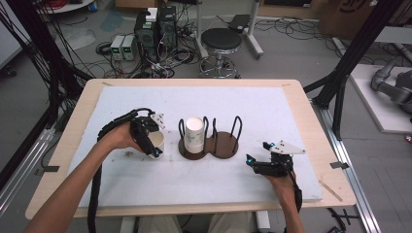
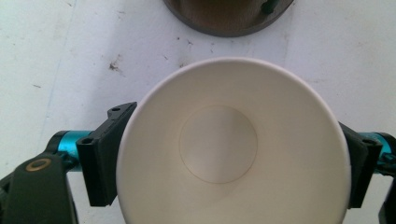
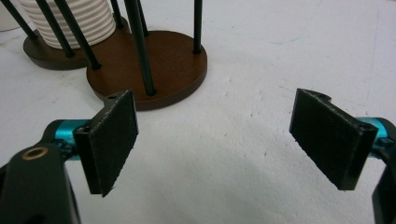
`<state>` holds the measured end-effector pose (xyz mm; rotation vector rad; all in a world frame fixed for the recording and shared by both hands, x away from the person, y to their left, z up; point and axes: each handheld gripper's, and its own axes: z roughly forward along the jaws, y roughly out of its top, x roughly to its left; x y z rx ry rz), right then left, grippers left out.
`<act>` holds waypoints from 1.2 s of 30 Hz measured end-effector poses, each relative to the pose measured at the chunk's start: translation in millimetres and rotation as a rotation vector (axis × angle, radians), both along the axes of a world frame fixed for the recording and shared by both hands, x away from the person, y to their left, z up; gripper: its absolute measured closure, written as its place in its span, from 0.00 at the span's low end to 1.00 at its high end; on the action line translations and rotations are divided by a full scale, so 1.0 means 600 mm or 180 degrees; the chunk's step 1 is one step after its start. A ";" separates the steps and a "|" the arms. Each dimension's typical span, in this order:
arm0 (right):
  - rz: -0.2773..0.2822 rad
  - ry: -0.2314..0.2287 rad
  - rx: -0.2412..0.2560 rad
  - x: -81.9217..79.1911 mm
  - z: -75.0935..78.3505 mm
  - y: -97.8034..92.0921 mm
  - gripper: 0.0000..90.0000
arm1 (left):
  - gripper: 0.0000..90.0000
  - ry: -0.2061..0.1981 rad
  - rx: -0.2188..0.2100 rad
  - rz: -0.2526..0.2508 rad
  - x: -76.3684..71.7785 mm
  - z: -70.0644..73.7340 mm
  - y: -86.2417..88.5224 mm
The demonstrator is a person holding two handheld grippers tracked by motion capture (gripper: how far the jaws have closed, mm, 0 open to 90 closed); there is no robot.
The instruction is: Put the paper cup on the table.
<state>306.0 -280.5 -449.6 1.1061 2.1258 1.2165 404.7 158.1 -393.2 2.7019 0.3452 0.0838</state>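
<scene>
A white paper cup (image 1: 158,138) stands mouth up just left of the holder, and my left gripper (image 1: 151,141) is shut on it. In the left gripper view the cup (image 2: 224,154) looks empty inside, with a black pad (image 2: 105,158) pressed against each side. The brown two-disc wooden holder (image 1: 223,145) with black wire posts carries a stack of white cups (image 1: 194,133) in its left bay; its right bay is empty. My right gripper (image 1: 258,153) rests open on the mat, right of the holder. Nothing lies between its jaws (image 3: 215,140), which point at the holder base (image 3: 163,60) and the ribbed stack (image 3: 79,18).
A white mat (image 1: 272,107) covers most of the wooden table (image 1: 92,90). Beyond the far edge are a black stool (image 1: 221,41), computer boxes (image 1: 155,29) and loose cables on the floor. Black frame posts stand at both sides.
</scene>
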 end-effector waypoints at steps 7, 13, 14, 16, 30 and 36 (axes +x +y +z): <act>0.0006 0.0003 0.0000 0.000 0.000 0.000 0.18 | 0.13 0.0016 0.0042 0.0035 0.003 -0.001 0.005; 0.0001 0.0001 0.0002 -0.001 0.000 0.000 0.18 | 0.13 0.0052 -0.0024 0.0014 -0.004 -0.012 0.007; 0.0001 -0.0002 0.0006 -0.001 0.000 0.000 0.18 | 0.13 0.0059 -0.0027 0.0017 -0.005 -0.015 0.008; 0.0007 0.0004 -0.0004 0.000 0.000 0.000 0.18 | 0.13 0.0079 -0.0042 0.0035 -0.007 -0.022 0.012; 0.0003 0.0019 0.0004 0.000 0.000 0.001 0.18 | 0.13 0.0065 -0.0169 0.0102 -0.012 -0.019 0.024; 0.0008 0.0011 0.0005 0.000 0.000 0.000 0.18 | 0.13 0.0012 -0.0339 0.0167 -0.023 -0.018 0.044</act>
